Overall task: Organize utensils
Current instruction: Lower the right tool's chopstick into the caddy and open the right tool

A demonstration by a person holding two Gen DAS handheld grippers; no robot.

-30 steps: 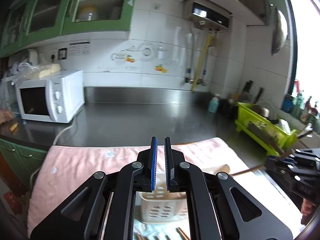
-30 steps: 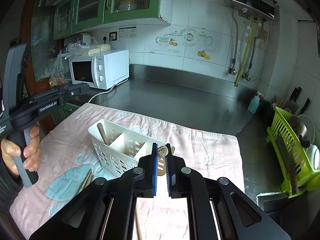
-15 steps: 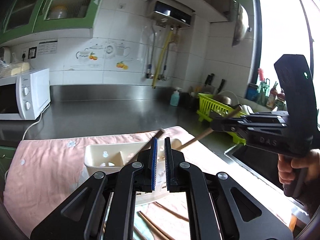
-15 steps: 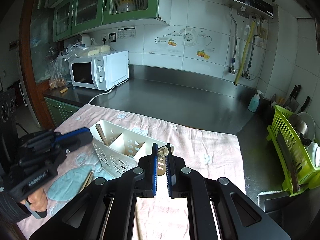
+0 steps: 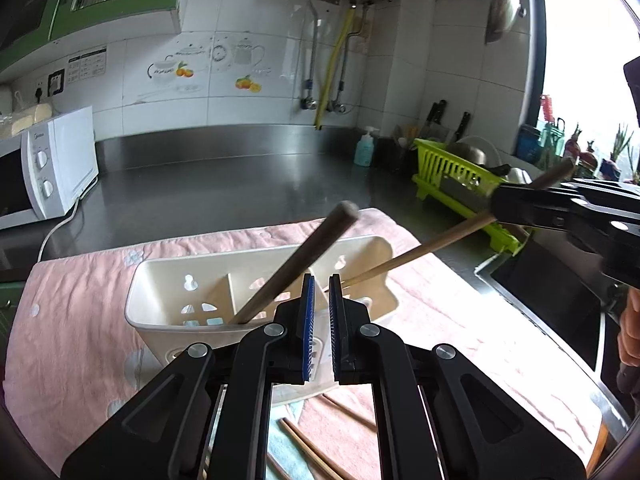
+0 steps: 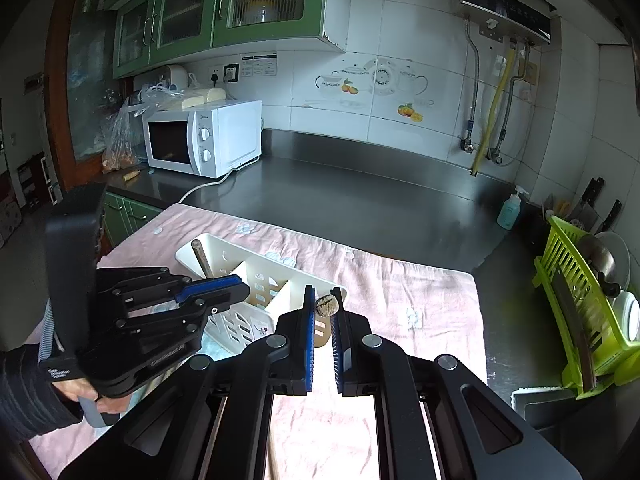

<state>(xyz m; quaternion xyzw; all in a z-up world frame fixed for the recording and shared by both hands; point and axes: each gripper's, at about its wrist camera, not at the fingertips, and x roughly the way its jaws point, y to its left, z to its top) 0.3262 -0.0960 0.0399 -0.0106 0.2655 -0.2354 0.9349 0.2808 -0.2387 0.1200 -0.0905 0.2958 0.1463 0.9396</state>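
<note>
Utensil held over a caddy on a towel-covered bench

Right hand-held gripper [image 6: 322, 312] is clamped narrow on a wooden utensil [image 5: 420, 250]; its rounded handle end shows end-on between the blue pads in the right wrist view. From the left wrist view the utensil's long axis slants from the pads down and leftward to the right end compartment of the white caddy [image 5: 256, 280], where its lower end dips past the rim. Left hand-held gripper [image 5: 321, 312] hangs just in front of the caddy's near wall, its jaws drawn almost together with nothing between them. A person's hand [image 6: 86, 394] in a dark sleeve grips its handle, tilting the tool downward; fingers of the other hand [image 5: 629, 332] show at the right edge.

Inside the caddy's left compartment a dark-handled utensil [image 5: 298, 262] leans, its base in the compartment and its top pointing up and right. Loose chopsticks [image 5: 316, 452] lie flat on the cloth just in front of the caddy, running diagonally.

The caddy rests on a pink towel [image 6: 400, 296] spread over a dark steel bench [image 6: 360, 200]. Farther out stand a white microwave [image 6: 204, 138] at the left, a soap bottle [image 6: 509, 210] and a green dish rack [image 6: 580, 292] at the right, with white wall tiles and green cabinets [image 6: 224, 0] above.
</note>
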